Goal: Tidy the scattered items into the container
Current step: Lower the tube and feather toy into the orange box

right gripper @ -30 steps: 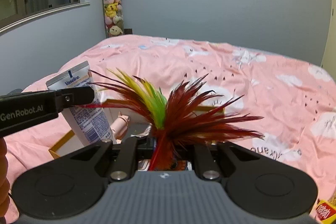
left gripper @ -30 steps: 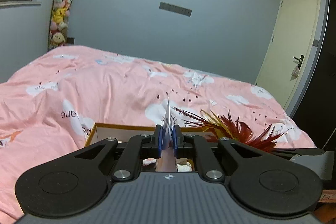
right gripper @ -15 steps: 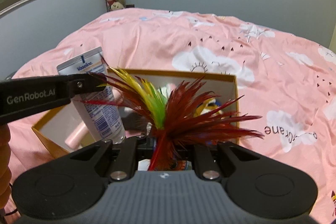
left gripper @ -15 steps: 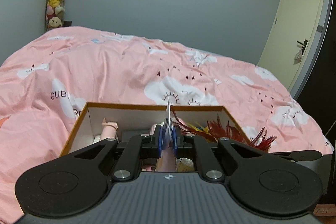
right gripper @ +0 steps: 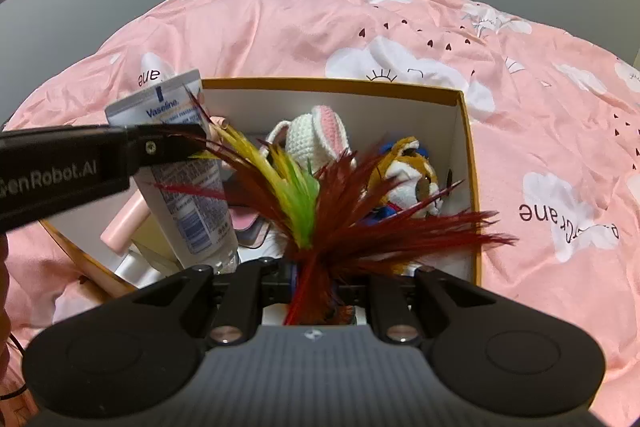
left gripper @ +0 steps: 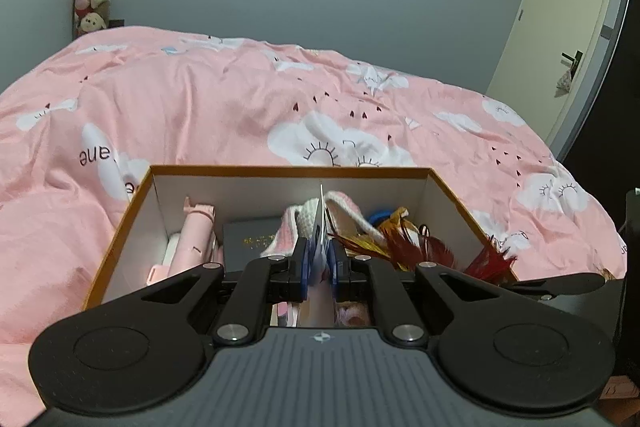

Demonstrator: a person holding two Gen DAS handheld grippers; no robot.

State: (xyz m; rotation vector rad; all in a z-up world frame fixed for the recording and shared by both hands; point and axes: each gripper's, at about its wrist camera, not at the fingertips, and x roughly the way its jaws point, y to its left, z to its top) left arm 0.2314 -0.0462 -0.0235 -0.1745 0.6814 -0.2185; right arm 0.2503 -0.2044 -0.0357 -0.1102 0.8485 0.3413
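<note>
The left tongs are pinching a white Vaseline tube by its flat crimped end, so the tube's long axis runs out ahead of and below the pads, cap end lowest. The right tongs are pressed together on the base of a feather shuttlecock, whose red, yellow and green plumes fan out forward and upward from the pads. Both loads hang over the open cardboard box on the pink bed. The box lies directly ahead of and beneath each pair of tongs, its long side running across the left tongs' line of sight. In the right wrist view the tube sits to the left of the shuttlecock, over the box's left part, where a pink cylindrical item lies; the feathers hang over the right part, above a crocheted bunny and a plush tiger. The box already holds several things, so free floor is scarce, and each piece will likely settle on top of what is there. Neither hand looks clearly nearer; both seem placed to release straight down. The tube's cap end appears to be below the rim, though whether it touches anything cannot be told.
</note>
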